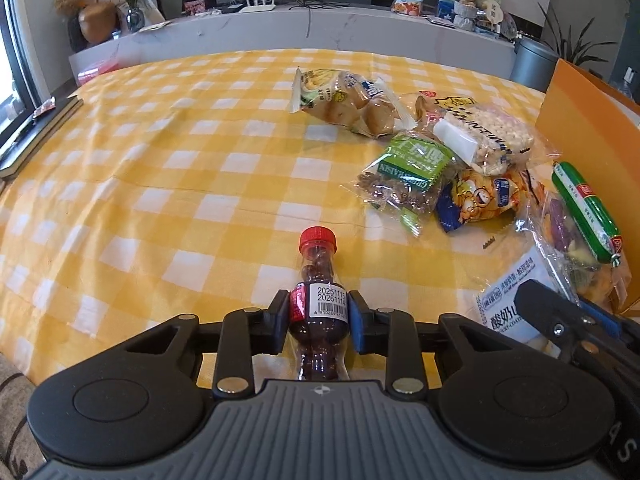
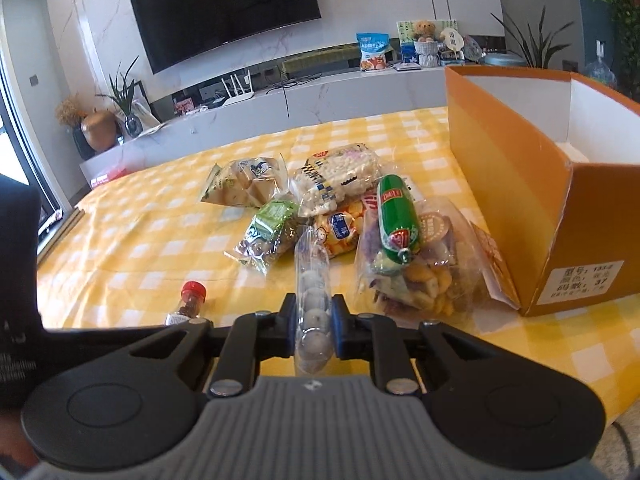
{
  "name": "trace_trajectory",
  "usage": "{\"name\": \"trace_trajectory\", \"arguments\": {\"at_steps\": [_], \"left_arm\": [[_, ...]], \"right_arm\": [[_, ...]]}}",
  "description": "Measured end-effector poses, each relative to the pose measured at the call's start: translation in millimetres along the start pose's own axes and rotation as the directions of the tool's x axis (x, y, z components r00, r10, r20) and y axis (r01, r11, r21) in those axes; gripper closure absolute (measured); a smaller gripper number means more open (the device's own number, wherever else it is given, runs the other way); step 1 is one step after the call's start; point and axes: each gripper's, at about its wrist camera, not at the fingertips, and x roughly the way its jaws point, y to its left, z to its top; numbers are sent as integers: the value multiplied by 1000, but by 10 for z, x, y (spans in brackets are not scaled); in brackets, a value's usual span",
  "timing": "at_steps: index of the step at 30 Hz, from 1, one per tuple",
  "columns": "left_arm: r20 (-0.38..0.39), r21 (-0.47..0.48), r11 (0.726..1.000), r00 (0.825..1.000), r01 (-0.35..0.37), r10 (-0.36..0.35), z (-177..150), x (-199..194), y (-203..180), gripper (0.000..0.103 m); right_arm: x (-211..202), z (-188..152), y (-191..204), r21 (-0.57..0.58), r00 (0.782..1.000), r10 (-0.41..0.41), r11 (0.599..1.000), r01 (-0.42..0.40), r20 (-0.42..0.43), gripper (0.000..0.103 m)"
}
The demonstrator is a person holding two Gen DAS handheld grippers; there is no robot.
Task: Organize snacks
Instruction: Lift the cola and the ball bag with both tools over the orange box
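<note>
Over on the left, the left gripper (image 1: 319, 322) is clamped tight on the small red-capped bottle (image 1: 318, 300) of dark candy — cap pointing away, low over the yellow checked tablecloth (image 1: 160, 184). Centre stage, the loose snacks sit heaped: bread bag (image 2: 246, 186), green raisin pack (image 2: 270, 232), puffed-rice bar (image 2: 340, 178), green sausage (image 2: 398, 218) lying on the mixed-cracker bag (image 2: 424, 268). The right gripper (image 2: 313, 330) pinches a clear sleeve of round white sweets (image 2: 312, 292) — just beside that heap, the open orange box (image 2: 516, 184) standing at far right.
</note>
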Motion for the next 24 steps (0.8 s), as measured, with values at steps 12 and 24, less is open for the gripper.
{"name": "trace_trajectory", "arguments": {"at_steps": [12,24], "left_arm": [[60,-21,1000,998,16,-15,42,-219,87,69],[129,-39,986,979,162,-156,546,-751,100,69]], "right_arm": [[-395,106,39,-28,988,97,995,-94,119,88],[-1074,536,-236,-3,934,132,990,-139,332,88]]}}
